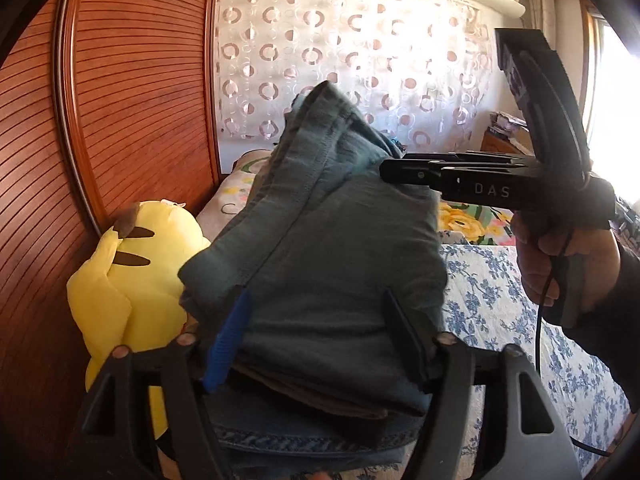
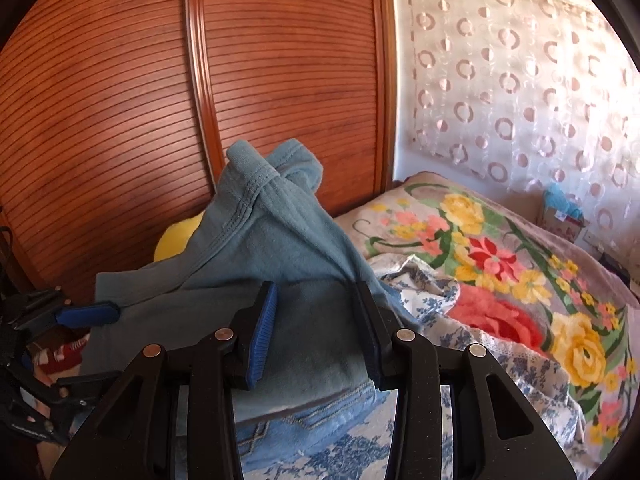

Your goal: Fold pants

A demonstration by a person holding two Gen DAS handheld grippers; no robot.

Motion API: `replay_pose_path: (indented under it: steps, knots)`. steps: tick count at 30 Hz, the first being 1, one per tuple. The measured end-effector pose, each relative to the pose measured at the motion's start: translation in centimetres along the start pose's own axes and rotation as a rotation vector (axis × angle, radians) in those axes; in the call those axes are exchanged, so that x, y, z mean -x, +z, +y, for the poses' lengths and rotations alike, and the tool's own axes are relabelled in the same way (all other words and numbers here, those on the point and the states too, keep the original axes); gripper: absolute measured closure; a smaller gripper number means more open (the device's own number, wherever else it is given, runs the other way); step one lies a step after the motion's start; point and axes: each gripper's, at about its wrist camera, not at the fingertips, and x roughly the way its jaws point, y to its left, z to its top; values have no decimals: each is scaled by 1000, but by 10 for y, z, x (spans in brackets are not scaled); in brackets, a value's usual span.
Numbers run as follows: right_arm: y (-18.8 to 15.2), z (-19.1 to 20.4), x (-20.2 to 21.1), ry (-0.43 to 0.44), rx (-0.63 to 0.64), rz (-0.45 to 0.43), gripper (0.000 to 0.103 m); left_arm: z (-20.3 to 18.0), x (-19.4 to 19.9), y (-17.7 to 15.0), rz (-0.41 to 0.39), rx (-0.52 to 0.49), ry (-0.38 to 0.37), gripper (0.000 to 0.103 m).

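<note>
Late fold step, maybe the last: teal pants (image 1: pixel 332 264) are doubled into a thick bundle sitting on a small stack on the bed (image 2: pixel 520 364), with jeans (image 2: pixel 304 416) directly under them.

Left tool (image 1: pixel 320 328): jaws spread wide around the near end of the bundle, pads beside the cloth and not visibly pinching it; reads as open, just letting go. Right tool (image 2: pixel 316 332): jaws part-closed with teal cloth between them. In the left wrist view its tips sit at the right edge of the bundle; looks like a grip on the pants, contact not fully clear.

One end of the pants stands up in a rumpled peak toward the wardrobe (image 2: pixel 160 100) instead of lying flat. Next move, my guess: lay that peak down over the bundle, square the edges, then release the right tool.

Around: yellow plush toy (image 1: pixel 128 280) just left of the stack, touching or nearly. Flowered blanket (image 2: pixel 500 264) and loose blue-print sheet (image 2: pixel 440 308) bunched on the right. Curtain (image 1: pixel 360 52) behind. Plush toy and bunched sheet crowd the stack; a soft pile may tip.
</note>
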Motion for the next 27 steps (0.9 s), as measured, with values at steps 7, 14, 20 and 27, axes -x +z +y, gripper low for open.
replay_pose_path:
  steps: [7, 14, 20, 27]
  knots:
    - [-9, 2, 23, -14, -25, -9, 64, -5, 8, -4, 14, 0, -19, 21]
    - [-20, 6, 43, -31, -44, -15, 62, -15, 14, -7, 17, -10, -21, 12]
    - [-44, 7, 60, -72, -68, -14, 59, -30, 18, -12, 23, -29, -43, 9]
    - [-76, 4, 91, -133, -120, -23, 51, -48, 30, -22, 5, -38, -61, 9]
